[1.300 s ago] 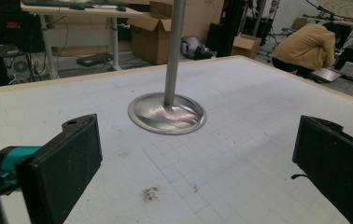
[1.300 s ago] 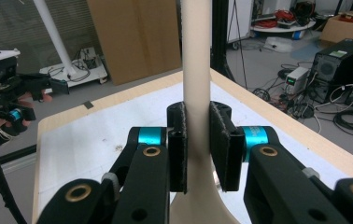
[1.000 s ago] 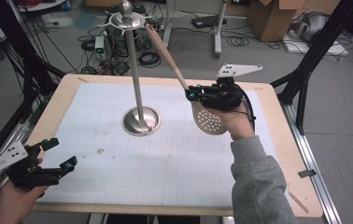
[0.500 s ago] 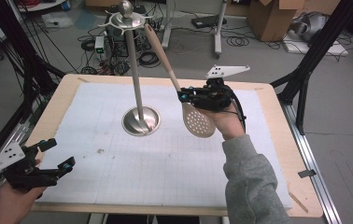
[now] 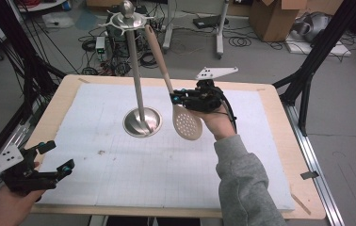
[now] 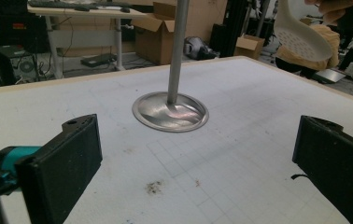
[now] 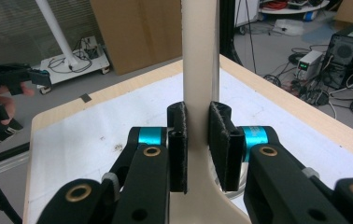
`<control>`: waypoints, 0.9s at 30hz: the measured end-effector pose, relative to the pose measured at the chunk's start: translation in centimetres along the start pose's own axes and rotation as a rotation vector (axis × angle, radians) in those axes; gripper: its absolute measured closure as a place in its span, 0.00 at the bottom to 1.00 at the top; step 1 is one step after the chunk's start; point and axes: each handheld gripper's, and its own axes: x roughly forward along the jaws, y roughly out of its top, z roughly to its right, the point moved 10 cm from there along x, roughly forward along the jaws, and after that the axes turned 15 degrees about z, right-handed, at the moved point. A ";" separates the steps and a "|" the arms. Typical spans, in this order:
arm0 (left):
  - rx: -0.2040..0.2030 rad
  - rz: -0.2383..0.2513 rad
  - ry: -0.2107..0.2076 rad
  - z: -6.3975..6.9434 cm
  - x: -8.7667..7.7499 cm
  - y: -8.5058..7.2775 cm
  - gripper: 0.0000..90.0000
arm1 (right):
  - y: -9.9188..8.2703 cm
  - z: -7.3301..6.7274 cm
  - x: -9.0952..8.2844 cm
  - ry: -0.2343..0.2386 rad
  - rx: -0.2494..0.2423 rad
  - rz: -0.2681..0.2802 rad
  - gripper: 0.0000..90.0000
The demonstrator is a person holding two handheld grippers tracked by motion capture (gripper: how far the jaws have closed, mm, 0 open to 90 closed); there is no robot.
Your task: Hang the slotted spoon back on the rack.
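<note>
1. Leftward across the high view is where my right gripper [image 5: 178, 99] has gone since the earlier frames, carrying the slotted spoon [image 5: 181, 109] closer to the utensil stand [image 5: 141, 120]; the spoon's perforated bowl now hangs just beside the stand's round base, clear of the white mat [image 5: 166, 160]. I judge I am bringing the handle tip up toward the hook ring [image 5: 125, 20] at the top of the pole, so the hanging step is near but not done.

2. High view, pose: my right forearm in its grey sleeve [image 5: 242, 183] reaches forward, hand level, spoon handle slanting up and left with its tip near the ring. My left gripper [image 5: 53, 157] has not moved; it rests at the near left corner of the table [image 5: 279, 108], well apart from the stand.

3. Left gripper view: its jaws stand wide apart with nothing between them, aimed at the stand's base [image 6: 170, 111]. The spoon's bowl [image 6: 300, 35] hangs at upper right.

4. Right gripper view: the two pads are clamped on the spoon's cream handle [image 7: 199, 60], which rises straight up between them. The left gripper [image 7: 2, 93] sits far off at the left.
</note>
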 end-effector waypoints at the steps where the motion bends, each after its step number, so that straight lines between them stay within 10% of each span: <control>1: 0.001 0.002 0.000 0.0 0.0 0.0 0.02 | 0.0 0.0 0.2 0.001 -0.001 0.001 0.87; 27: -0.002 0.007 0.006 -0.2 -0.3 0.2 0.02 | -0.7 0.0 3.5 -0.013 -0.002 -0.008 0.87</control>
